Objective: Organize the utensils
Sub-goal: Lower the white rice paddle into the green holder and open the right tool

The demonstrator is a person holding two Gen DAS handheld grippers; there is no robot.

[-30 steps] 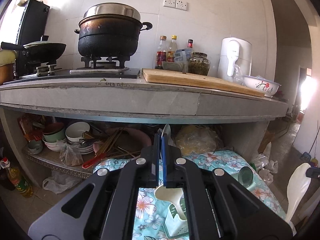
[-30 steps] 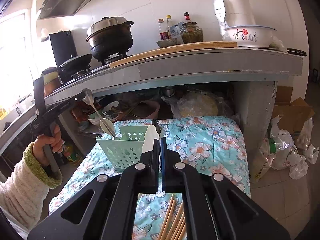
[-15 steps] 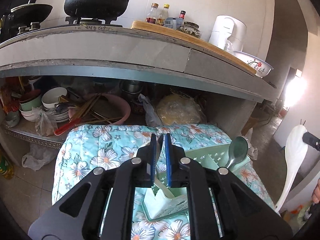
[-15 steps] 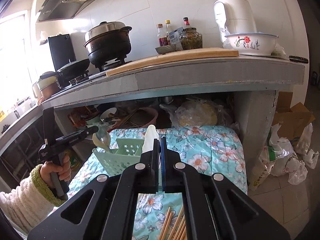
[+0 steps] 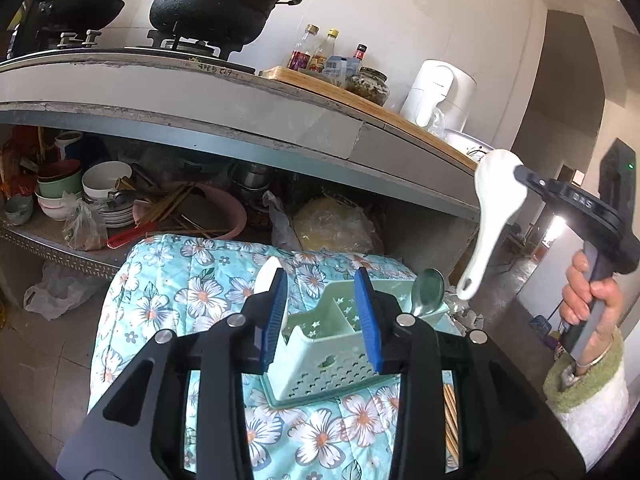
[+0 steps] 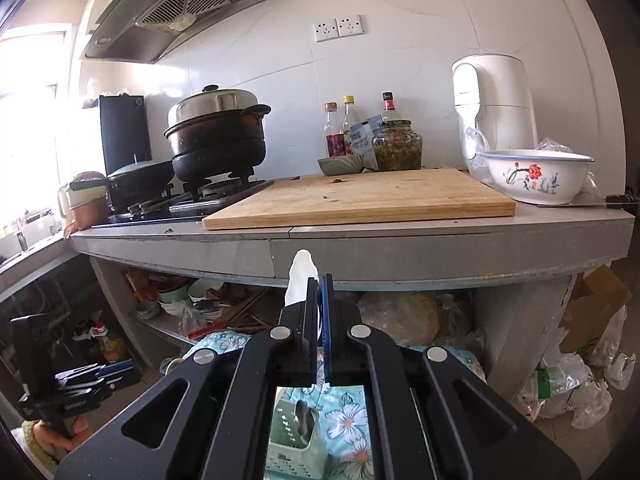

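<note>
1. Left gripper (image 5: 322, 316) nearest in the left wrist view: blue-padded jaws parted, have just been opening, nothing gripped. They hang over the green utensil caddy (image 5: 320, 356).
2. White spoon (image 5: 269, 276) stands just outside the left blue pad, only its top end visible; contact with the pad unclear.
3. Caddy sits on the floral cloth (image 5: 168, 280), divided into compartments. A metal spoon (image 5: 427, 292) stands bowl-up at its far right corner.
4. Chopsticks (image 5: 450, 412) lie on the cloth right of the caddy, partly hidden behind the gripper body.
5. Right gripper (image 6: 319, 292) in its own view: jaws narrow, clamped on a white ladle (image 6: 301, 276), whose end sticks up past the left finger. Caddy and cloth show below, between the gripper arms.
6. From the left wrist view, the same ladle (image 5: 494, 216) hangs handle-down from the right gripper's tips (image 5: 520, 172), up in the air, right of the caddy and well apart from it. The person's right hand (image 5: 592, 296) holds the grip; green cuff, white fuzzy sleeve.
7. Left hand (image 6: 60, 432) on its grip shows at the lower left of the right wrist view.
8. Behind: shelf under the counter with stacked bowls (image 5: 60, 192), a pink basin (image 5: 228, 212), loose chopsticks.
9. Farthest, on the counter: cutting board (image 6: 360, 196), flowered bowl (image 6: 536, 176), jar (image 6: 396, 144), bottles, black pot (image 6: 218, 140) on the stove, white appliance (image 6: 494, 108).
</note>
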